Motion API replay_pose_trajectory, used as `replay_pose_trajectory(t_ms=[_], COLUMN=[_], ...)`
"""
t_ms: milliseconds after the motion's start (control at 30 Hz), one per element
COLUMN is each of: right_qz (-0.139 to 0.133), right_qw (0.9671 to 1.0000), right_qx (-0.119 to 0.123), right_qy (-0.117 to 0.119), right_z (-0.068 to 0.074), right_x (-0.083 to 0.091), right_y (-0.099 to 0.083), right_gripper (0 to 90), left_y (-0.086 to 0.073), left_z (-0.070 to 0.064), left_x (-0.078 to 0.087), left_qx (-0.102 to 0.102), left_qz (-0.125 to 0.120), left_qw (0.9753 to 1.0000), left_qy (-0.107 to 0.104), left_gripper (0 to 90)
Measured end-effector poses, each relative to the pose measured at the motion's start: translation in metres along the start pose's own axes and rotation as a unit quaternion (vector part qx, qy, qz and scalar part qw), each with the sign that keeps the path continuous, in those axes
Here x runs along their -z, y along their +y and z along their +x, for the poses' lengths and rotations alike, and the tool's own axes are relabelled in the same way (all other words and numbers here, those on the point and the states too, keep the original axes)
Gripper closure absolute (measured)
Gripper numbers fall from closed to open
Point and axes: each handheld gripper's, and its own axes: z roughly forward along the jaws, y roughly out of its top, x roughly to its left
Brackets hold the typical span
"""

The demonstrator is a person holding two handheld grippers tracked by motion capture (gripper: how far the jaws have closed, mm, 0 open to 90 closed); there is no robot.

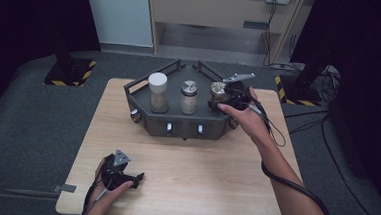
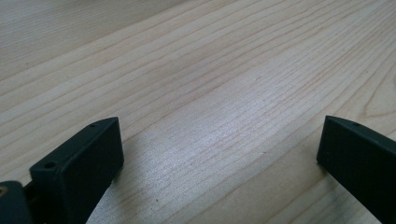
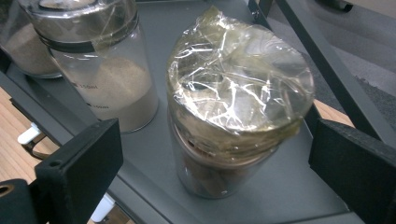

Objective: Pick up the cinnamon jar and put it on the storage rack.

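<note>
- We see a light wooden rectangular counter on a grey carpeted floor, and its bare grain runs under the left gripper in the left gripper view.
- On the far half of the counter sits a dark grey, angular metal tray with raised rails at the back and small white knobs on its front face.
- Three jars stand in a row on the tray. At the left is a tall glass jar with a white lid, holding pale powder.
- In the middle is a glass jar with a silver metal lid, part-filled with sandy powder; in the right gripper view it stands just beside the third jar, up and to the left.
- At the right end is a glass jar capped with crinkled clear plastic film, with brownish contents; it stands upright on the tray floor.
- The right gripper is held at that film-capped jar. Its black fingers are spread wide, one on each side of the jar, with gaps showing, so they are not touching it.
- The left gripper rests low over the near left part of the counter, well apart from the tray. Its black fingers are wide apart with bare wood between them.
</note>
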Motion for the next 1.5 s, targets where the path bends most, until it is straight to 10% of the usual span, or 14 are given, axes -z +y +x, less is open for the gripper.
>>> replay_pose_trajectory(t_ms=[1500], right_qz=[-0.002], right_qw=[0.9998], right_qx=[-0.010], right_qy=[0.019], right_z=[0.001], right_x=[0.044], right_y=[-0.063], right_gripper=[2.9], left_y=[0.000], left_z=[0.000], left_x=[0.000], left_qx=[0.000], left_qz=[0.000], left_qw=[1.0000], left_qy=[0.000], left_gripper=[0.0])
